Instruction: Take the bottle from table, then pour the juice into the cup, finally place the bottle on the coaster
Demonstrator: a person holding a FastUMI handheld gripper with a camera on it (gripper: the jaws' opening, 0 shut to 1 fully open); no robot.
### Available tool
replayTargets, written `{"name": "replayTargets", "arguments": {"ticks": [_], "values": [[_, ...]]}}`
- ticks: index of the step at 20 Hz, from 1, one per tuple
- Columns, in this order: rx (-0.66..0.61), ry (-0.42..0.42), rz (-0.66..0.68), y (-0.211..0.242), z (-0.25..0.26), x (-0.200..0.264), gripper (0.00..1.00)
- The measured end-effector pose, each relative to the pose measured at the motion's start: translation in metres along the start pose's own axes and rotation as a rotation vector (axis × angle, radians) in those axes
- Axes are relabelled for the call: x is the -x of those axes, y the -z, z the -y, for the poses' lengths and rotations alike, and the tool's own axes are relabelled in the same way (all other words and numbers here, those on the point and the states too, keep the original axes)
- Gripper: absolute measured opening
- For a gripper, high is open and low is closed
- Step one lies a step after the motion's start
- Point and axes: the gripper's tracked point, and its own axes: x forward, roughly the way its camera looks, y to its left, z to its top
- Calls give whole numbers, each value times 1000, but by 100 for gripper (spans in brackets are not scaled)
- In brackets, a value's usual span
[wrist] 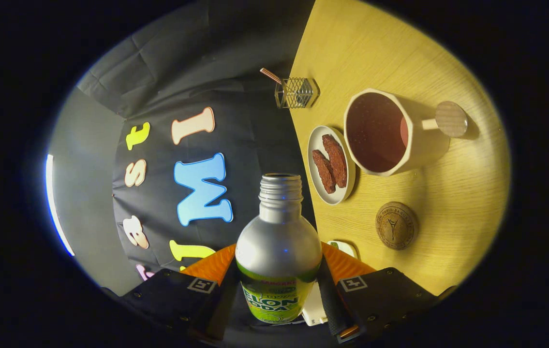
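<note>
Gripping the bottle [278, 251] by its lower body, the claw [276, 285] is clenched on it at bottom centre, uncapped neck tilted toward the cup [390, 133], upper right. Smooth rigid metal, likely slippery; hold looks well-placed. Coaster [396, 225] lies below the cup.

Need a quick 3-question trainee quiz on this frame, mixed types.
1. True or false: the claw is shut on the bottle.
2. The bottle's mouth is: A) capped B) open.
3. What lies on the plate beside the cup?

Key: 1 true. 2 B. 3 Two brown bars. The coaster is bare.
</note>
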Motion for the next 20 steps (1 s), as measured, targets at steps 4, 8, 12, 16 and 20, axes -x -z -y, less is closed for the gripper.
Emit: {"name": "replayTargets", "arguments": {"ticks": [4, 8, 12, 16, 20], "values": [[-33, 2, 2, 1, -5, -3, 77], [-55, -3, 19, -5, -11, -5, 77], [-80, -11, 23, -6, -13, -12, 77], [-104, 10, 31, -4, -11, -14, 77], [-117, 15, 20, -1, -12, -15, 77]]}}
